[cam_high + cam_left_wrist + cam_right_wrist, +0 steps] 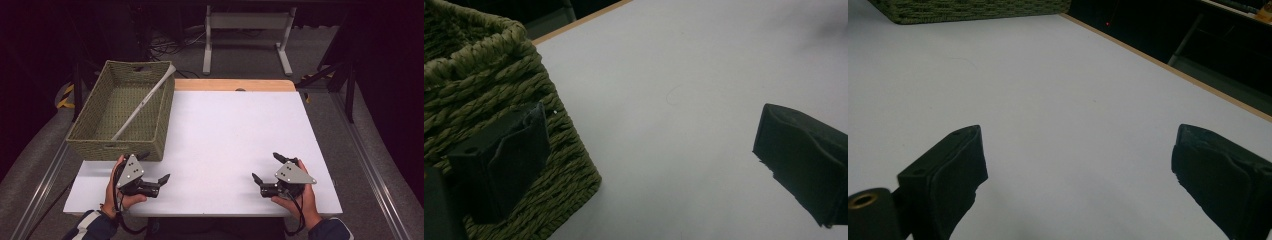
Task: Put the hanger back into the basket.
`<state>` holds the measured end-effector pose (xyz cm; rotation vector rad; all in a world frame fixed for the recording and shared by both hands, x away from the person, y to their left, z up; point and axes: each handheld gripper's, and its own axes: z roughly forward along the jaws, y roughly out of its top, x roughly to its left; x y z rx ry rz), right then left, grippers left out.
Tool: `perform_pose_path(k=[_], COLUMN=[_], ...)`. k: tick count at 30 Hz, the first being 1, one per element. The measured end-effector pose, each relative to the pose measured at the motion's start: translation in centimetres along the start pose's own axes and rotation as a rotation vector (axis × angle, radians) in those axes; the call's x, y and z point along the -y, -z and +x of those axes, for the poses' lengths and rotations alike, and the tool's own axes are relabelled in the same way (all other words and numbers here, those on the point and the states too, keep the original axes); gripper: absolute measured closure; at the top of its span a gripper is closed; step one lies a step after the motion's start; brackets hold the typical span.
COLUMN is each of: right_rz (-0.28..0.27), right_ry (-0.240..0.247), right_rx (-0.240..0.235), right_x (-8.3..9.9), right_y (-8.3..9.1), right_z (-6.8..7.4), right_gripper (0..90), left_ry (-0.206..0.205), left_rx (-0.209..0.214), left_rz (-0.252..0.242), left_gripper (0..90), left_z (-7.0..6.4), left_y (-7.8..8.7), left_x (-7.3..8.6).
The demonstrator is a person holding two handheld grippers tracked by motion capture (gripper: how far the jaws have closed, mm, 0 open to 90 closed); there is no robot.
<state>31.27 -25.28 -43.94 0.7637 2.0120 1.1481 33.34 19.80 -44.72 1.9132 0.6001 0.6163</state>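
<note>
Woven basket [100,145] sitting at far-left corner of white surface [225,135]; pale long-handled utensil [142,102] lying diagonally inside basket, head propped on its far rim.

Left gripper [155,167] hovering just beside basket's near wall, jaws spread wide, holding nothing. Left gripper view: one jaw overlapping basket weave [489,85].

Right gripper [267,167] resting well apart from basket, jaws likewise wide, empty.

Judgement: utensil seeming already stowed; next, keeping left jaws from snagging basket wall.
</note>
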Motion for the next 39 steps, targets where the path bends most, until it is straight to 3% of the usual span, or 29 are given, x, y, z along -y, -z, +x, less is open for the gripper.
perform_pose_path(k=[5, 27, 39], right_rz=[-0.002, -0.017, -0.008], right_ry=[0.014, -0.001, 0.028], right_rx=[0.013, 0.015, 0.011], right_x=[-0.04, 0.05, 0.19], right_y=[0.06, -0.08, -0.39], right_z=[0.1, -0.57, -0.54], right_gripper=[7.6, 7.9, 8.2], left_ry=[0.0, 0.007, 0.011], left_rx=[0.003, -0.005, -0.004], left_rz=[0.001, 0.014, 0.038], left_gripper=[2.1, 2.6, 2.6], left_z=[-0.03, -0.02, 0.12], left_y=[-0.1, -0.32, -0.53], left_x=[0.03, 0.1, 0.24])
